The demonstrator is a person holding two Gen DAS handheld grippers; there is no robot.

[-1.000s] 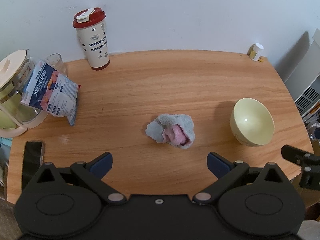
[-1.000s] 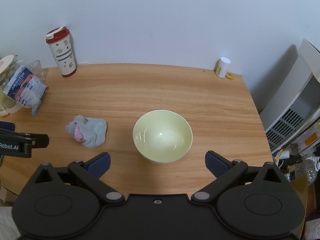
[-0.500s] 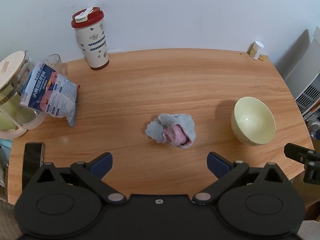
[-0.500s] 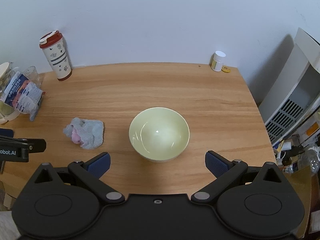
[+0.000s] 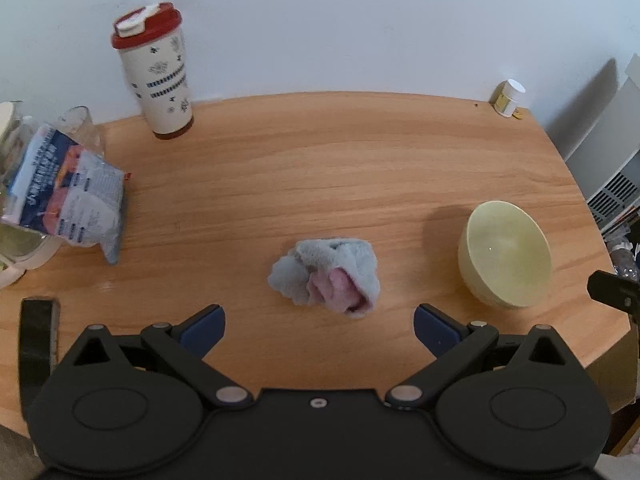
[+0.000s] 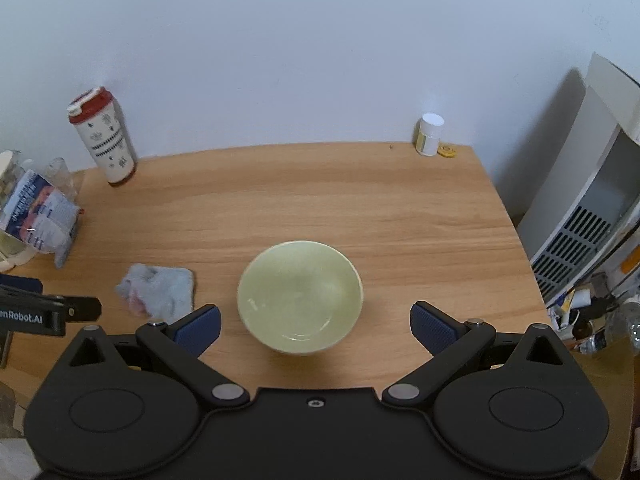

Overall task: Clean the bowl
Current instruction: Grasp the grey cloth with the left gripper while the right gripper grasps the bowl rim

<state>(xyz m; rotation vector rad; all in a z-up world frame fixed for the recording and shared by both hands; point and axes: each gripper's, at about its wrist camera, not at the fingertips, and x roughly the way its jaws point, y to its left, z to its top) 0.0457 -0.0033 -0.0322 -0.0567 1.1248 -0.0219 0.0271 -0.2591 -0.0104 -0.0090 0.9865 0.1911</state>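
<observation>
**Both grippers wide, cloth and bowl untouched on the table**

Left gripper (image 5: 319,330): jaws spread wide, blue pads well apart, nothing between them. Hovering above the near part of the wooden table (image 5: 340,168), aimed at the crumpled cloth (image 5: 326,276), grey-blue with a pink fold showing. Cloth just beyond the pads, roughly centred in the gap, not touched.

Right gripper (image 6: 315,328): jaws likewise spread wide, empty. Directly ahead and between the pads, the pale yellow-green bowl (image 6: 300,296), upright on the table, inside bare and glossy. No contact with either pad.

Seen from the left wrist, bowl (image 5: 505,254) to the right of the cloth, well apart from it, near the table's right edge. Seen from the right wrist, cloth (image 6: 158,290) to the left of the bowl, close to the left pad.

Farther out: red-lidded tumbler (image 5: 154,70) standing at the back left against the wall; printed snack bag (image 5: 66,196) leaning at the left edge; dark phone (image 5: 36,340) flat at the near left corner; small white-capped bottle (image 6: 430,134) at the back right corner. White appliance (image 6: 592,200) beside the table on the right.
</observation>
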